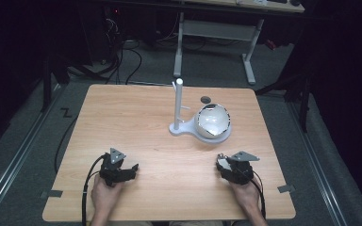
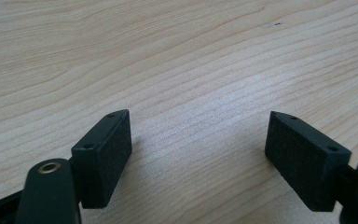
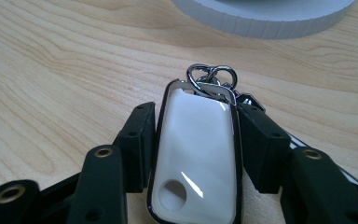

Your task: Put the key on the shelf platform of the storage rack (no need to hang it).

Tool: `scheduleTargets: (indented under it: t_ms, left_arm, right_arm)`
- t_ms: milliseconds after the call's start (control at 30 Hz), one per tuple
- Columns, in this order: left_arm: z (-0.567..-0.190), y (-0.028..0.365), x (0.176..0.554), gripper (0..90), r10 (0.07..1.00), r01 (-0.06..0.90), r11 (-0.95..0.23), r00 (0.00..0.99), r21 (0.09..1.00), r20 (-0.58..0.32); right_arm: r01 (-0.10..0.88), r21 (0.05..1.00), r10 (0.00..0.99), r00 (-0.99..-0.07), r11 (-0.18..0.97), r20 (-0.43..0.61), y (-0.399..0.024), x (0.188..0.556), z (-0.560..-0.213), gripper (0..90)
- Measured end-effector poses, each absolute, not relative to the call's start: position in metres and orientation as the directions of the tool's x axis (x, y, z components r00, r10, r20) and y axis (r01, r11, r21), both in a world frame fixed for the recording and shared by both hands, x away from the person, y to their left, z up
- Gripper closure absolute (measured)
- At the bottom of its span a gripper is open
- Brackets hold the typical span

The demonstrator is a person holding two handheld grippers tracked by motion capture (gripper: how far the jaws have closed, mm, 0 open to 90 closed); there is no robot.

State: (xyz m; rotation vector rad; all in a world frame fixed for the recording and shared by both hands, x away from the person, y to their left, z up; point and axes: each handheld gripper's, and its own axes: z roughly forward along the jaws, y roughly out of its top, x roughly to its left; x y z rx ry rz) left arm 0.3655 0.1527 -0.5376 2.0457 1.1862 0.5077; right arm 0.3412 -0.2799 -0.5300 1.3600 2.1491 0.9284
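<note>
Fob: glossy white key fob (image 3: 195, 158) with a chrome rim and a round hole near its lower end, pinched flat between the two black jaws of the right gripper (image 3: 196, 140), low over the table's near right part.
Ring: linked steel rings (image 3: 212, 77) stick out past the jaw tips, likely kept free so they can be hooked over something.
Right gripper: in the high view the right gripper (image 1: 225, 165) points forward toward the stand, the fob a pale patch at its tip.
Left gripper: left gripper (image 2: 198, 154) has its jaws spread wide with nothing between them, only bare wood; its ribbed pads (image 2: 114, 154) look rubbery.
Stand: white plastic stand (image 1: 178, 109), an upright post with a short side peg on a flat base, probably the hanging point.
Bowl: shiny rounded bowl (image 1: 213, 120) sits on the base's right end.
Table: pale wood-grain table (image 1: 136, 117), matte and smooth.
</note>
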Motion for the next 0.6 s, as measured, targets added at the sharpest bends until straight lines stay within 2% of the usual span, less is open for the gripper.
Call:
scheduleTargets:
  t_ms: [100,600]
  left_arm:
    - [-0.538,0.153,0.366,23.2,0.865,0.586,-0.328,0.501,0.741,-0.013]
    - [-0.538,0.153,0.366,23.2,0.864,0.587,-0.330,0.503,0.739,-0.013]
  right_arm:
    - [0.590,0.752,0.910,-0.412,0.295,-0.034,-0.280,0.337,-0.528,51.0]
    - [0.545,0.791,0.904,-0.428,0.278,-0.022,-0.288,0.326,-0.508,51.4]
